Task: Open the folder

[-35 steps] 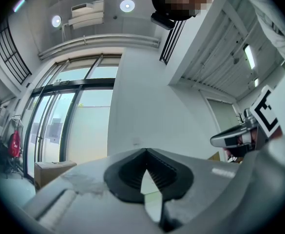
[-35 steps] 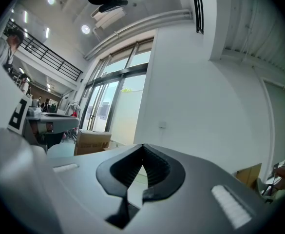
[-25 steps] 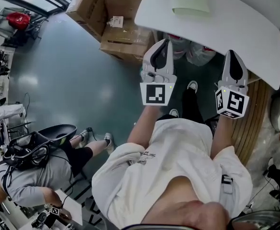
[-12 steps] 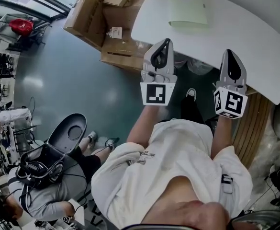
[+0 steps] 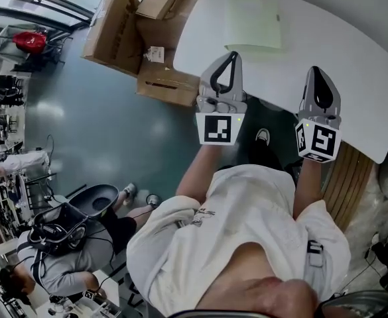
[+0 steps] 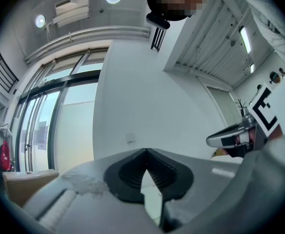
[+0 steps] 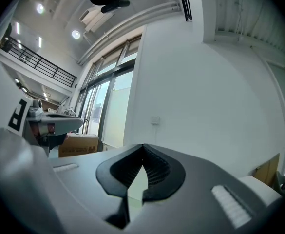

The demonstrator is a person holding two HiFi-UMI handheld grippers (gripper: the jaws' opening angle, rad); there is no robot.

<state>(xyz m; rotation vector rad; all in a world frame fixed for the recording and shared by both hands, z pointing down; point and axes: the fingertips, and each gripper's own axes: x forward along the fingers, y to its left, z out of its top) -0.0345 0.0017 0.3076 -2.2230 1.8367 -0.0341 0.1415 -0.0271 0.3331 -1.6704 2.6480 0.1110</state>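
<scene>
Left grey plastic two-jaw gripper point(image 5: 232, 57): jaws together, tips touching, nothing between them. Right grey plastic two-jaw gripper point(image 5: 316, 70): same, closed and empty. Both point forward, side by side, apart. Forearms extended ahead of torso.

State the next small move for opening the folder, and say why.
Probably bring the left gripper forward over the white table to the pale green folder and part its jaws: it and the right gripper are shut, empty, and neither touches the folder.
</scene>
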